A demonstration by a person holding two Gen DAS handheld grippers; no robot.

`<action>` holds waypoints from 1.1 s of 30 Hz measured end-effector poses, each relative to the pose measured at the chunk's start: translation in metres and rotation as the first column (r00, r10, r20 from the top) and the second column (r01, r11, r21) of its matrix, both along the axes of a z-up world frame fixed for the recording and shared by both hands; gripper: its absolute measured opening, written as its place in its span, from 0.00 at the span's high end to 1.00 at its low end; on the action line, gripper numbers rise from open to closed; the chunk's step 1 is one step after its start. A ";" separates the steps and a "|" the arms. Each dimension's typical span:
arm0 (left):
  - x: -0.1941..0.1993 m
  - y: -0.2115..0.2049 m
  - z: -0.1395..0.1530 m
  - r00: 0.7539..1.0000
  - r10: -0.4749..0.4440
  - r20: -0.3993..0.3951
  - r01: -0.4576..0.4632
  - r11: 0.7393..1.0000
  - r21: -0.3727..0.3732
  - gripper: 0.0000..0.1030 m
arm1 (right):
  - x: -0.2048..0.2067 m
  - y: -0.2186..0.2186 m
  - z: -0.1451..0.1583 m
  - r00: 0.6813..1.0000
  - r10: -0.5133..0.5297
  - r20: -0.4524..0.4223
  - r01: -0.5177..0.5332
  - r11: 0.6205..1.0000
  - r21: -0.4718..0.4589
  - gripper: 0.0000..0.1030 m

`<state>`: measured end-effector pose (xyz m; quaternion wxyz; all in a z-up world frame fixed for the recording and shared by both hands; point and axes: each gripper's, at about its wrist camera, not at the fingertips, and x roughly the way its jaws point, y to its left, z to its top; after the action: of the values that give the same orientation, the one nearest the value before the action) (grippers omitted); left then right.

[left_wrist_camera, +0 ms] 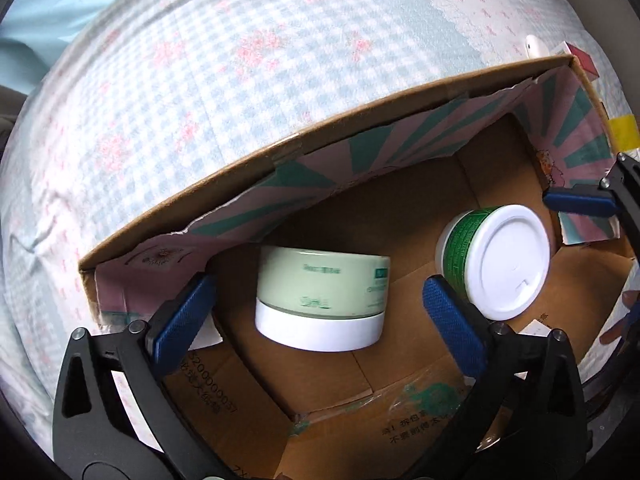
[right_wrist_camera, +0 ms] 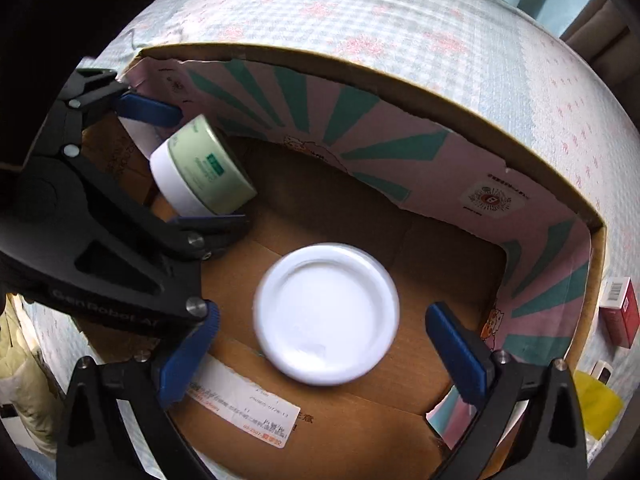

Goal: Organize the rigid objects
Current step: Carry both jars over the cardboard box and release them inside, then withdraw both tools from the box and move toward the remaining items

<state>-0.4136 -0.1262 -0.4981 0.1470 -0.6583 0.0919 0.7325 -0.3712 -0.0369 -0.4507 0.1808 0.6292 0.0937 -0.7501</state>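
- We hold the left hand-held gripper point(left_wrist_camera: 320, 312) over an open brown cardboard box point(left_wrist_camera: 280, 152) with pink and teal printed inner walls; its blue pads are spread wide, touching nothing
- Between them, a pale green round jar with a white lid point(left_wrist_camera: 320, 300) lies tipped on its side on the box floor, clear of both pads
- Our right hand-held gripper point(right_wrist_camera: 320, 344) is spread just as wide over a green-labelled tub with a white round lid point(right_wrist_camera: 326, 314), which stands on the box floor, gripped by neither pad
- The box rests on a blue-checked bed sheet with pink flowers point(left_wrist_camera: 200, 80)
- A red carton point(right_wrist_camera: 620, 312) sits just outside the box wall
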 end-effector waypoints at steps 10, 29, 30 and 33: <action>-0.001 -0.007 0.013 0.999 0.037 0.008 -0.037 0.998 0.049 0.00 | 0.013 0.011 0.017 0.999 -0.018 0.043 0.017 1.000 0.006 0.00; 0.069 -0.084 0.174 0.964 0.239 -0.114 -0.225 0.966 0.127 0.00 | 0.063 0.030 0.143 0.962 -0.253 -0.105 0.255 0.967 0.006 0.00; 0.076 -0.086 0.184 0.959 0.255 -0.123 -0.237 0.961 0.144 0.00 | 0.069 0.028 0.152 0.957 -0.265 -0.120 0.268 0.963 0.010 0.00; 0.097 -0.081 0.210 0.948 0.279 -0.154 -0.256 0.954 0.154 0.00 | 0.084 0.037 0.172 0.935 -0.320 -0.153 0.323 0.947 -0.006 0.00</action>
<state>-0.3170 -0.2076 -0.2881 0.0808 -0.5870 -0.0348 0.8048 -0.2869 -0.0002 -0.2783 0.0422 0.5788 0.0105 -0.8143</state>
